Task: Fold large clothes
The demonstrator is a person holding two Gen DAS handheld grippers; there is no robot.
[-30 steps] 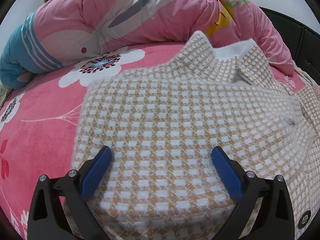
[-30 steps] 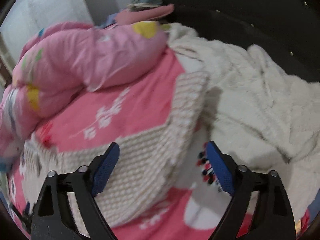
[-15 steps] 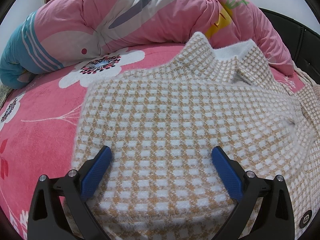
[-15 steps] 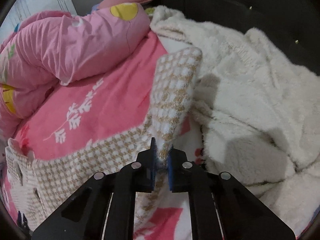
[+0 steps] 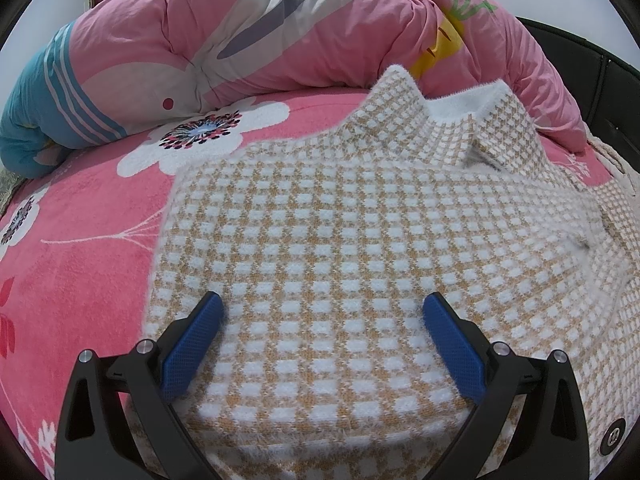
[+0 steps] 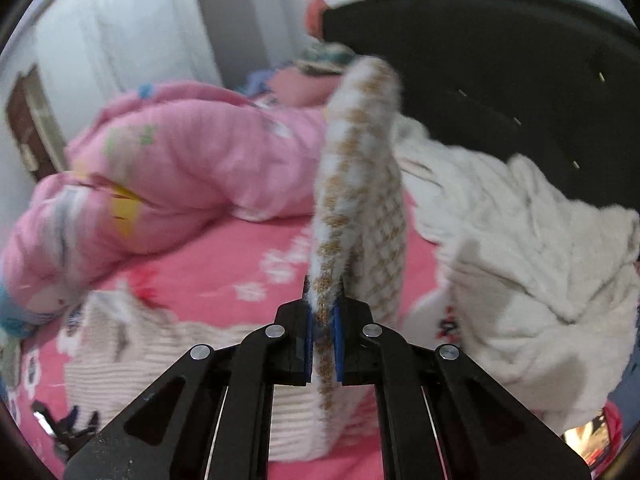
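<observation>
A tan-and-white checked sweater lies spread on a pink flowered blanket, its collar toward the far side. My left gripper is open, its blue pads resting on the sweater's body near its left edge. My right gripper is shut on the sweater's sleeve and holds it lifted upright above the bed. The sweater's body shows blurred at lower left in the right wrist view.
A rolled pink quilt lies along the far side of the bed. A fluffy white blanket is heaped to the right of the sleeve. A black headboard stands behind it.
My right gripper closed on the sleeve, then lifted it off the bed so it now stands upright. My left gripper stayed open on the sweater.
</observation>
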